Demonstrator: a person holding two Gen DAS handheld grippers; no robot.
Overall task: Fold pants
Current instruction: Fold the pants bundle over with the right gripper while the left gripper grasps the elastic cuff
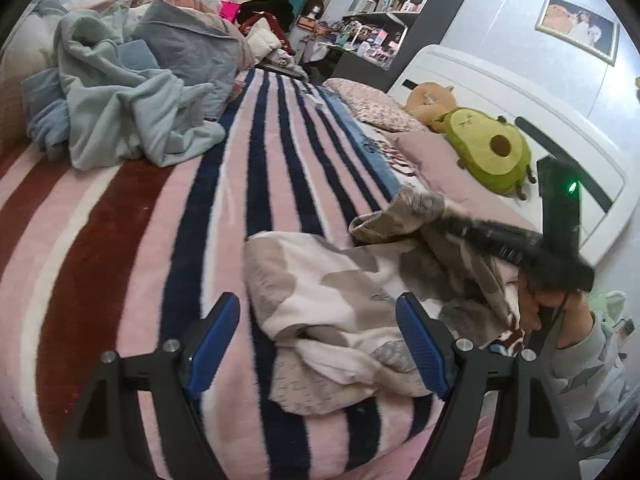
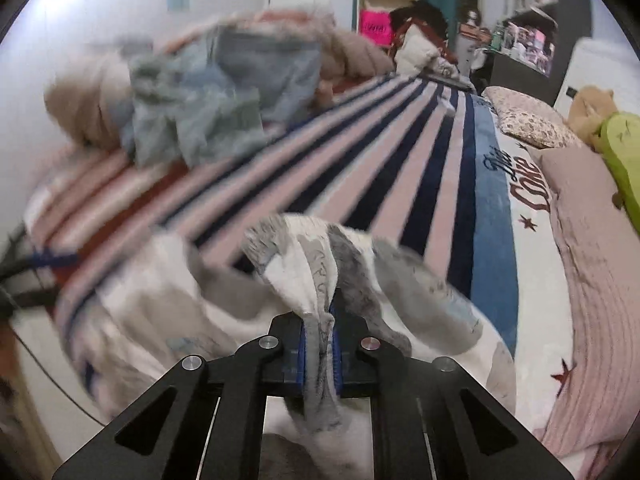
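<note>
The pants (image 1: 340,312) are white with grey-brown patches and lie crumpled on the striped blanket (image 1: 168,240) near its front edge. My left gripper (image 1: 318,312) is open, its blue pads on either side of the heap, just above it. My right gripper (image 2: 319,344) is shut on a bunched fold of the pants (image 2: 320,280) and holds it lifted off the bed. In the left wrist view the right gripper (image 1: 460,228) shows blurred at the right end of the cloth, held by a hand (image 1: 552,308).
A pile of pale blue and grey clothes (image 1: 132,92) lies at the far left of the bed. Pillows (image 1: 380,108), an avocado plush (image 1: 488,148) and a white headboard (image 1: 520,100) line the right side. Shelves (image 1: 384,8) stand behind.
</note>
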